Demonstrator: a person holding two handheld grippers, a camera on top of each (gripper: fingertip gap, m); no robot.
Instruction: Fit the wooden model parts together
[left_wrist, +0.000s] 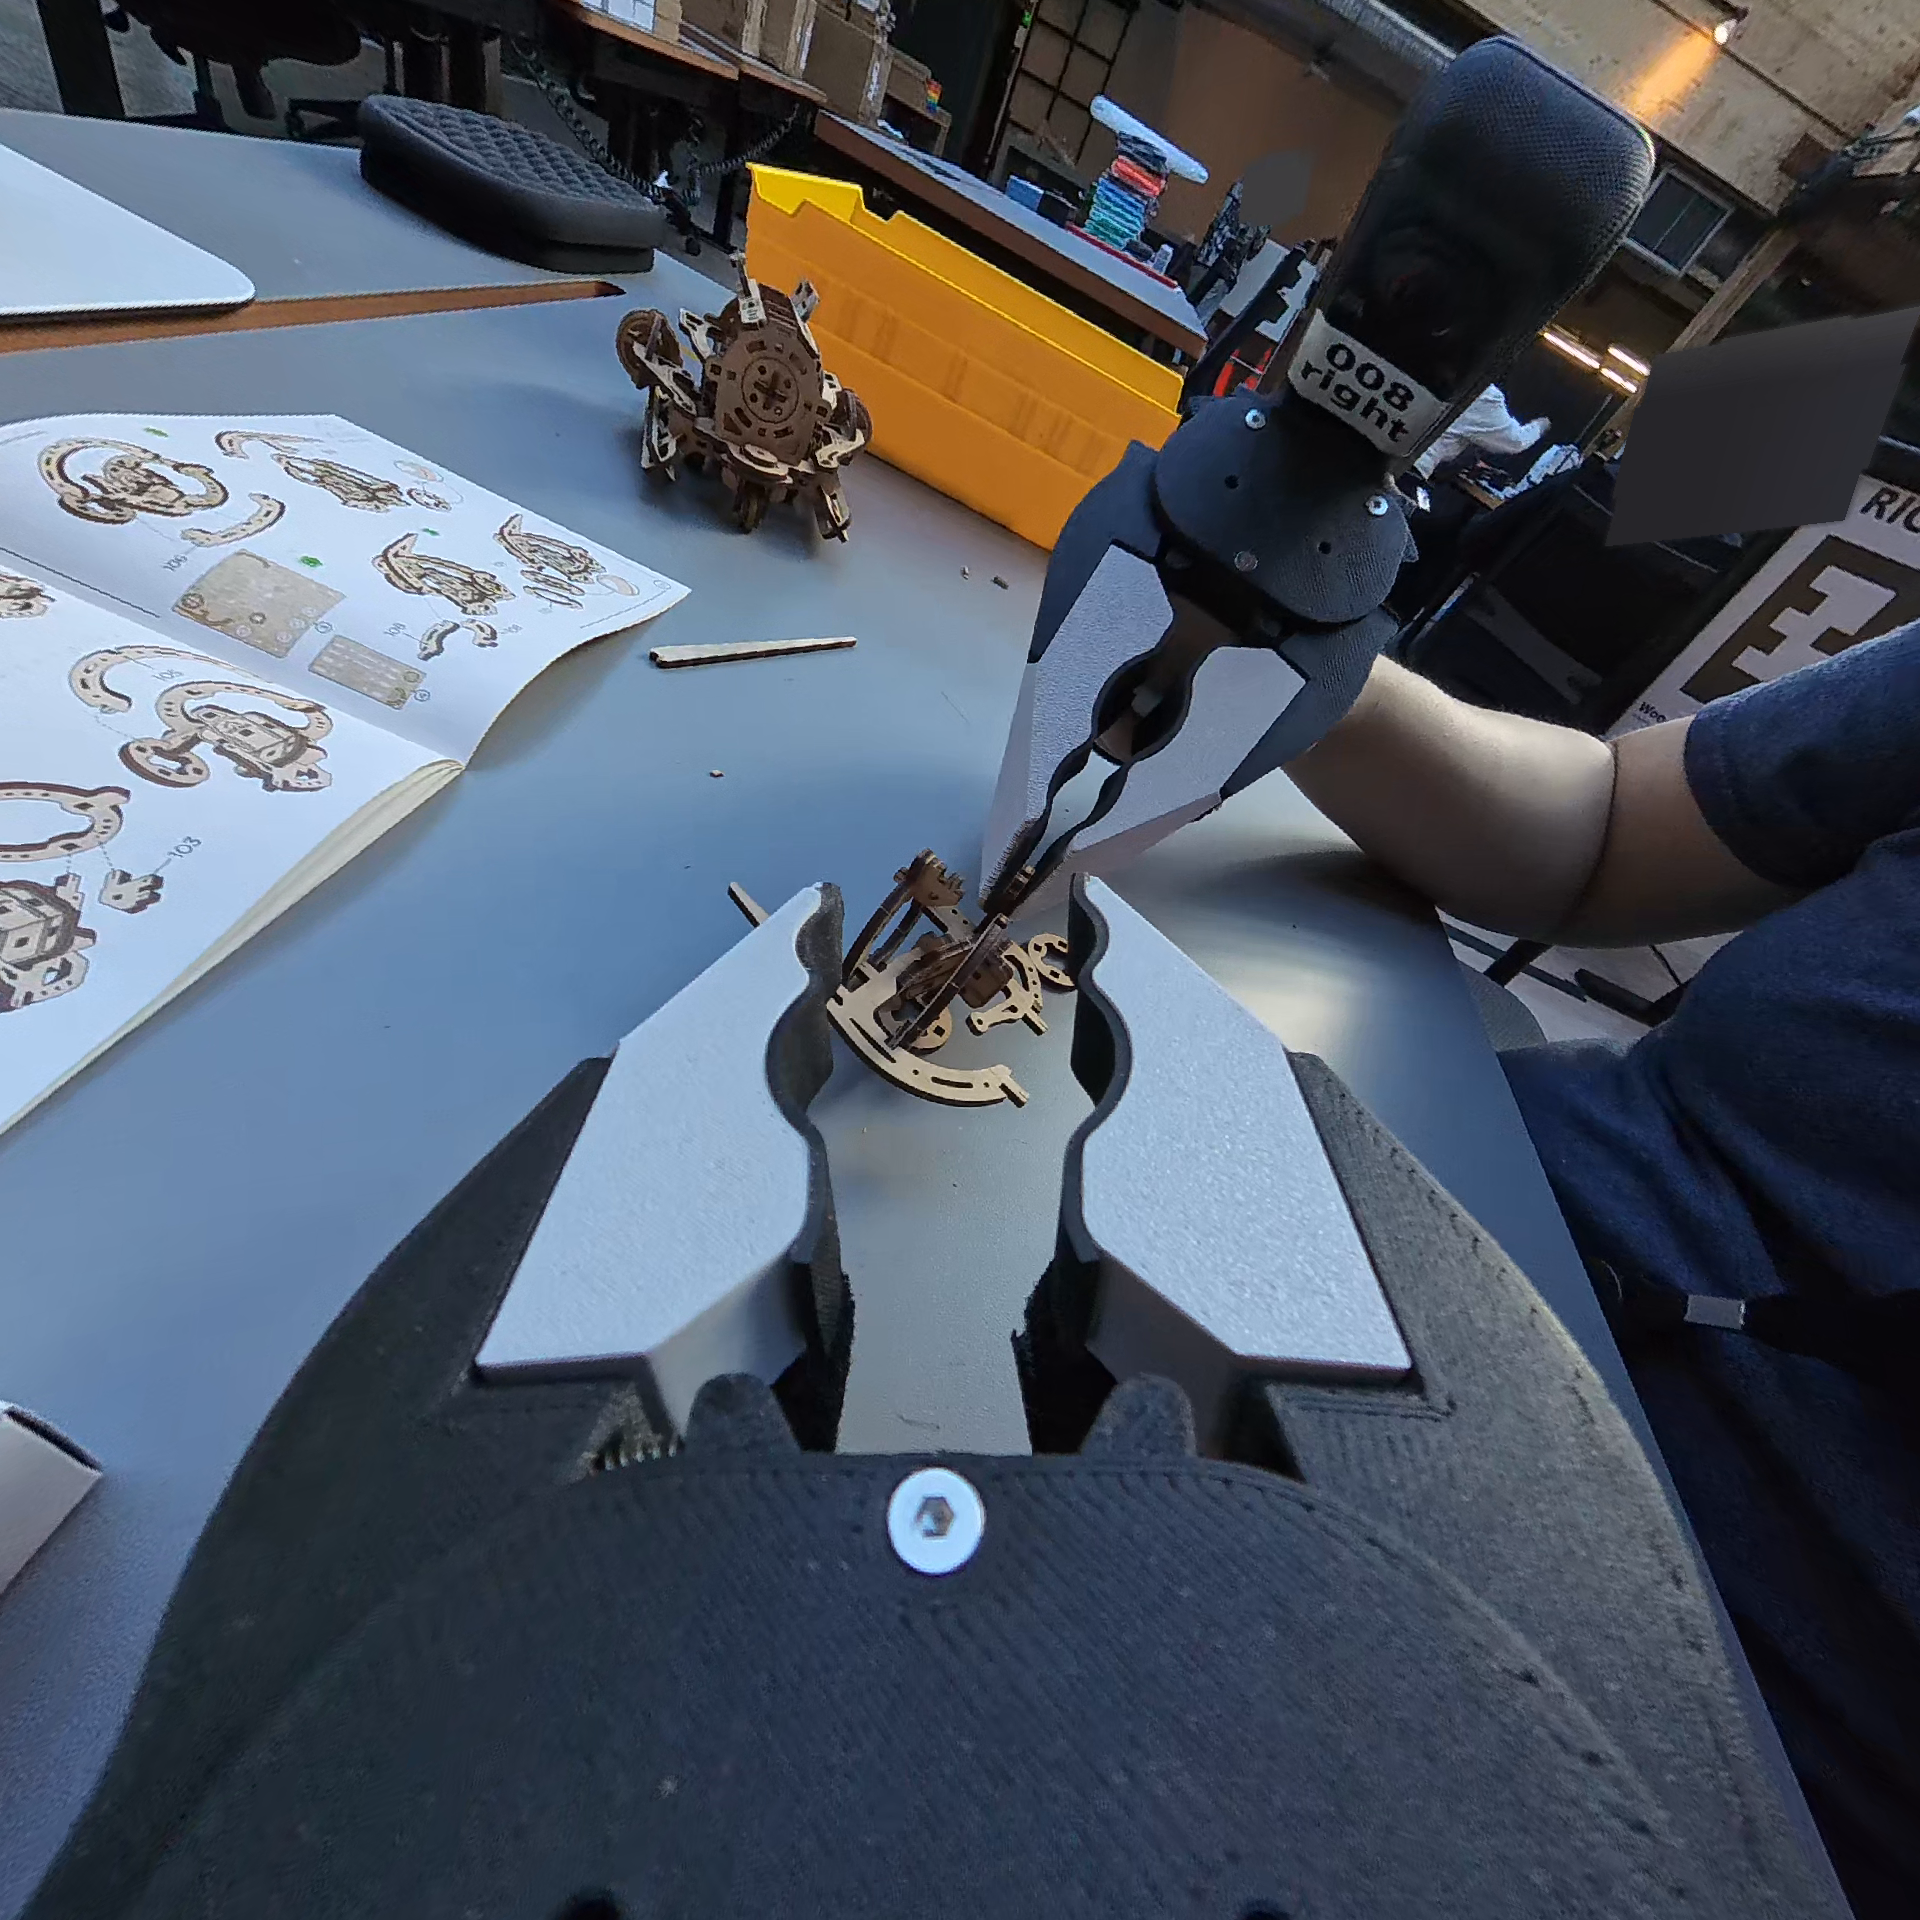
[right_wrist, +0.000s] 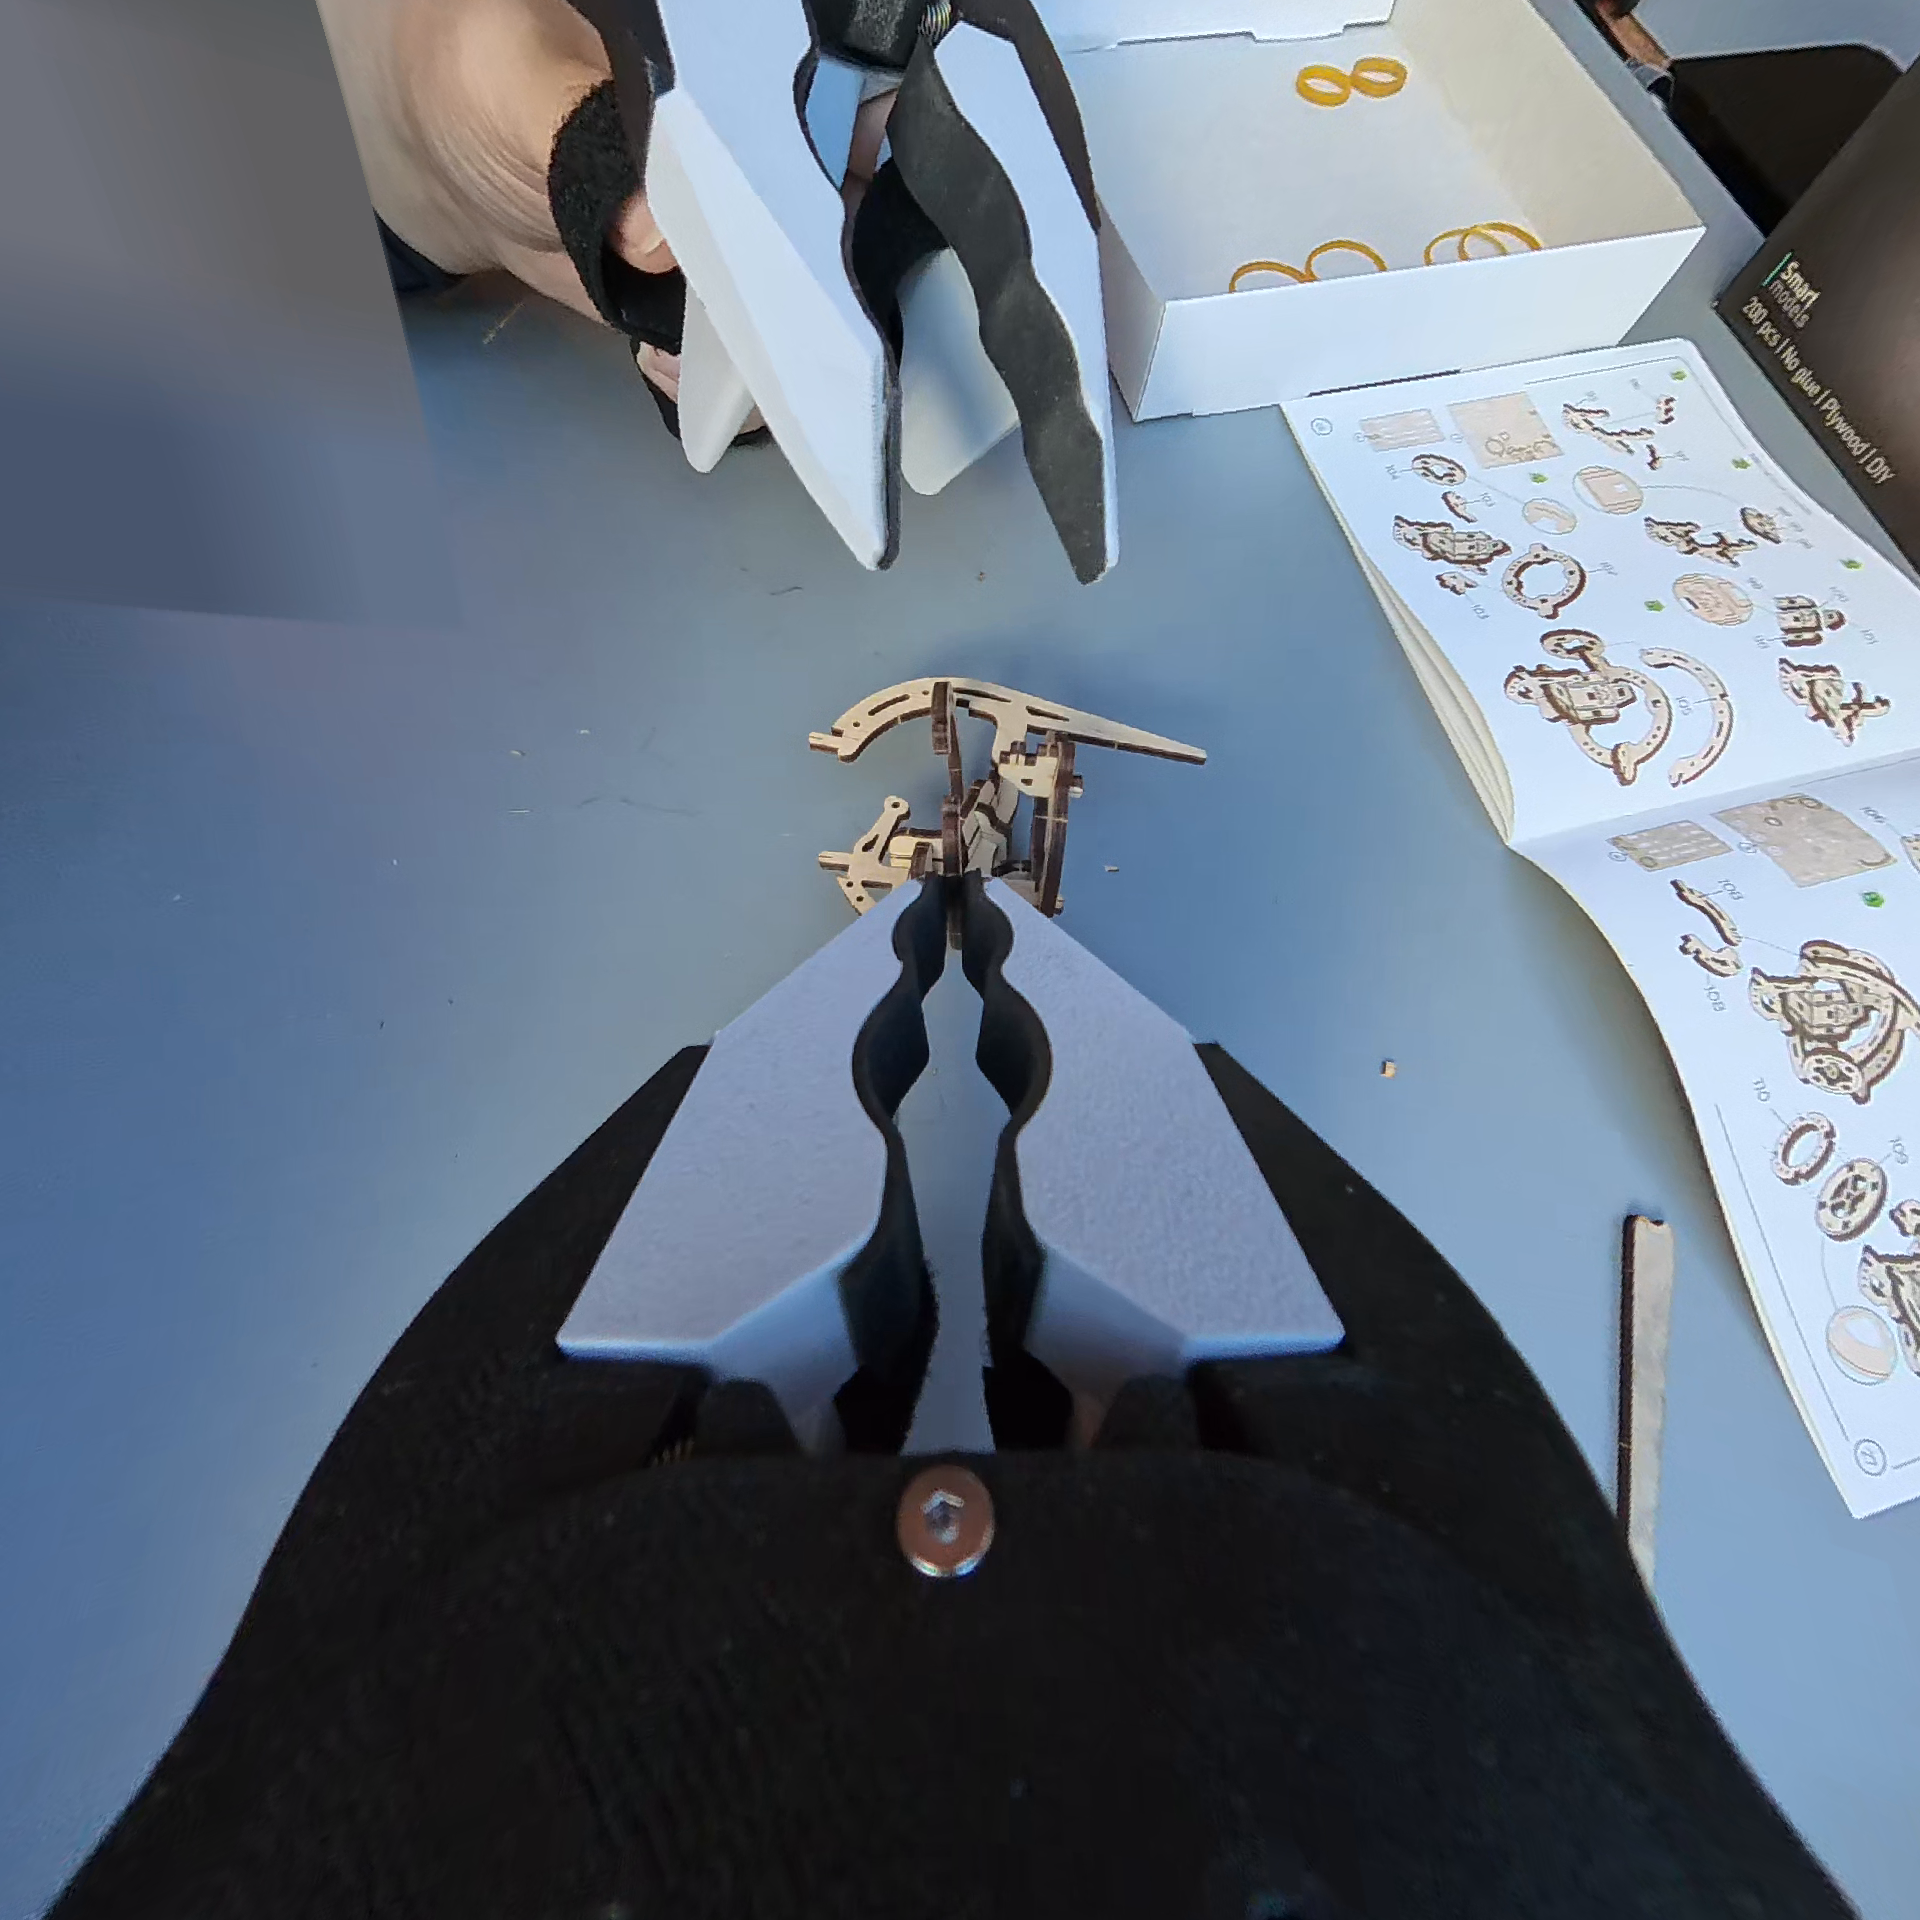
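A small wooden sub-assembly (left_wrist: 935, 977) with a curved rail rests on the grey table (left_wrist: 623, 935). My right gripper (left_wrist: 1013, 883) comes down from the upper right and is shut on a thin upright piece of it. In the right wrist view the right gripper (right_wrist: 951, 888) pinches that piece at the near side of the sub-assembly (right_wrist: 997, 800). My left gripper (left_wrist: 951, 909) is open and empty, its fingertips on either side of the sub-assembly. In the right wrist view the left gripper (right_wrist: 987, 566) hangs open just beyond the sub-assembly, apart from it.
A larger built wooden model (left_wrist: 743, 400) stands by a yellow bin (left_wrist: 956, 343). An open instruction booklet (left_wrist: 260, 623) (right_wrist: 1662, 727) lies beside the work spot. A loose wooden strip (left_wrist: 753, 651) (right_wrist: 1647, 1371) lies on the table. A white box (right_wrist: 1403, 312) holds yellow rubber bands. The gap from one gripper's tips to the other's is roughly 6 cm.
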